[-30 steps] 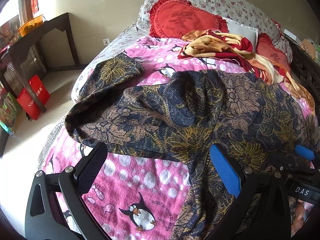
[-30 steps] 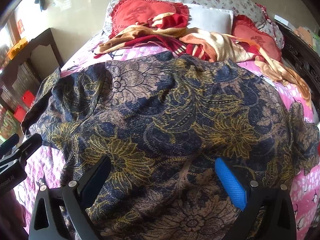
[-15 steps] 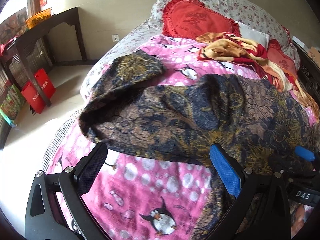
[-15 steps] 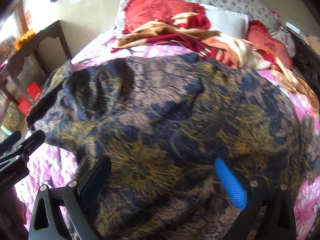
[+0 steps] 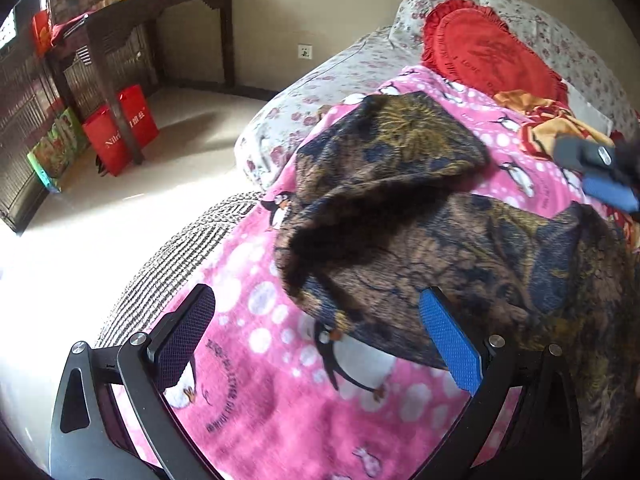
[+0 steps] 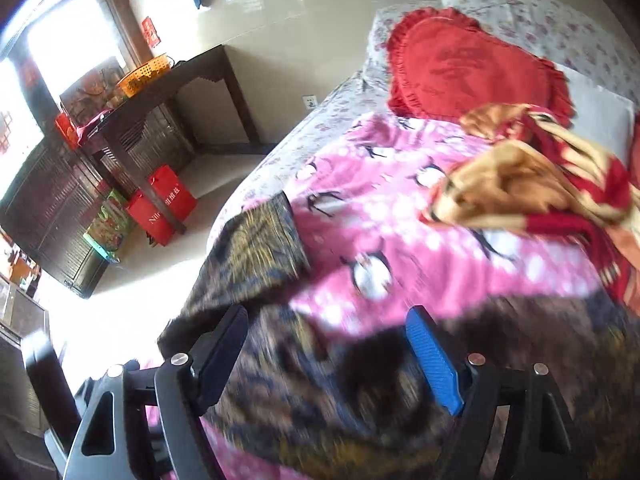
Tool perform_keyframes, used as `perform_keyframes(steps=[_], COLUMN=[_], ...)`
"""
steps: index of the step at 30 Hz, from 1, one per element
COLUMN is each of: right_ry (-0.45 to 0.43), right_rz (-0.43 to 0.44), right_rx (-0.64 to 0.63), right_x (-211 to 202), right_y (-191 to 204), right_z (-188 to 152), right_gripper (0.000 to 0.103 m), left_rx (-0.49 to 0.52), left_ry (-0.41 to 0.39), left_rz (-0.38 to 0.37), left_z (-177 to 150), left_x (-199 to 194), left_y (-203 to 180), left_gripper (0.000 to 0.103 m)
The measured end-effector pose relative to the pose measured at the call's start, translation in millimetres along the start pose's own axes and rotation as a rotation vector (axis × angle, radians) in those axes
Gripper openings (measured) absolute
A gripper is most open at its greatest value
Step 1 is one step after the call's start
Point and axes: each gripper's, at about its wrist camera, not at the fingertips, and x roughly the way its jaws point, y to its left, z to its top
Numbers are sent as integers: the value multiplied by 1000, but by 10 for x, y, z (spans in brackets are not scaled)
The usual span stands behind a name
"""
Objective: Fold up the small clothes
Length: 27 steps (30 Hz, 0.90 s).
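Observation:
A dark blue and gold floral garment (image 5: 460,236) lies spread on the pink penguin blanket (image 5: 272,396) on the bed. Its sleeve (image 5: 404,136) reaches toward the bed's left edge. My left gripper (image 5: 316,332) is open and empty, low over the blanket at the garment's near hem. My right gripper (image 6: 326,348) is open and empty above the garment's (image 6: 328,392) left part, near its sleeve (image 6: 256,248). The view there is blurred by motion. The right gripper's fingers (image 5: 600,176) also show at the right edge of the left wrist view.
A red heart cushion (image 5: 488,56) and a crumpled red and tan cloth (image 6: 532,176) lie near the floral pillows at the head of the bed. Left of the bed are bare floor, a dark wooden table (image 5: 152,12) and a red bag (image 5: 120,128).
Both grippers have swung left toward the sleeve side of the garment. The right gripper now sits farther up the bed, over the garment's left part. Both stay open.

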Motion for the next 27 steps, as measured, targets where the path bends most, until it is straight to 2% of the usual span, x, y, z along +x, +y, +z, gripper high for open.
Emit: perform_keyframes(steps=[4, 7, 8, 9, 11, 13, 16, 19, 23, 27], right_ry=[50, 70, 87, 97, 62, 39, -11, -109, -232, -305], right_rz=[3, 38, 39, 34, 8, 45, 90, 104, 71, 1], right_rx=[-32, 2, 13, 22, 9, -6, -8, -2, 35, 106], right_x=[544, 881, 979, 1064, 1119, 1026, 618, -54, -1020, -1856], right_y=[162, 193, 192, 200, 245, 275, 305, 151, -337, -936], right_z=[255, 334, 342, 333, 312, 329, 328, 298, 116, -268], right_gripper=[79, 79, 76, 69, 33, 7, 6, 6, 6, 6], left_rx=[-20, -27, -27, -26, -25, -21, 3, 35, 122, 207], left_ry=[41, 46, 48, 47, 43, 39, 12, -62, -147, -169], left_rz=[-15, -27, -29, -30, -31, -27, -7, -25, -96, -149], left_z=[-1, -16, -9, -10, 3, 9, 21, -4, -140, -316], left_x=[165, 214, 226, 237, 251, 249, 156, -108, -533, -794], left_y=[71, 94, 91, 90, 85, 84, 45, -13, -244, -533], left_gripper=[103, 103, 103, 103, 103, 103, 103, 102, 103, 103])
